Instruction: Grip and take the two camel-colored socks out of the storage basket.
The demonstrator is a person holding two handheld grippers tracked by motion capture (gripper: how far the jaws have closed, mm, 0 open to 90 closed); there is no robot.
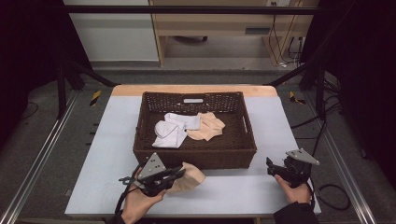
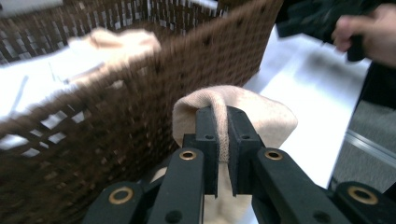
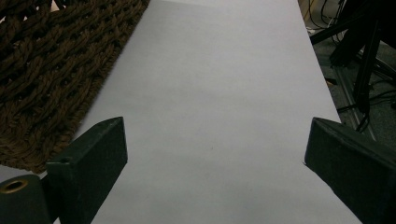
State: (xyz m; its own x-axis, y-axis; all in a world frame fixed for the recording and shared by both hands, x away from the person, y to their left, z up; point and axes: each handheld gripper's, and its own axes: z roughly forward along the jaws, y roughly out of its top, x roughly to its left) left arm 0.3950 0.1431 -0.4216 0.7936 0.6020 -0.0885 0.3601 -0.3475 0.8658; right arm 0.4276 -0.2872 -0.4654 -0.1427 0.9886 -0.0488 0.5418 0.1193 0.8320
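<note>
We hold our left gripper (image 1: 180, 173) low at the near left, forearm coming up from the bottom edge, jaws pinched tight together and pointing right. Our right gripper (image 1: 271, 166) sits at the near right in our right hand (image 1: 290, 187), jaws spread wide and pointing left. The two grippers are well apart.

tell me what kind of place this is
Probably a lab or recording workspace, not a home: a table under a dark metal frame, loose cables on the floor, and a person sorting socks from a basket with handheld tongs.
</note>
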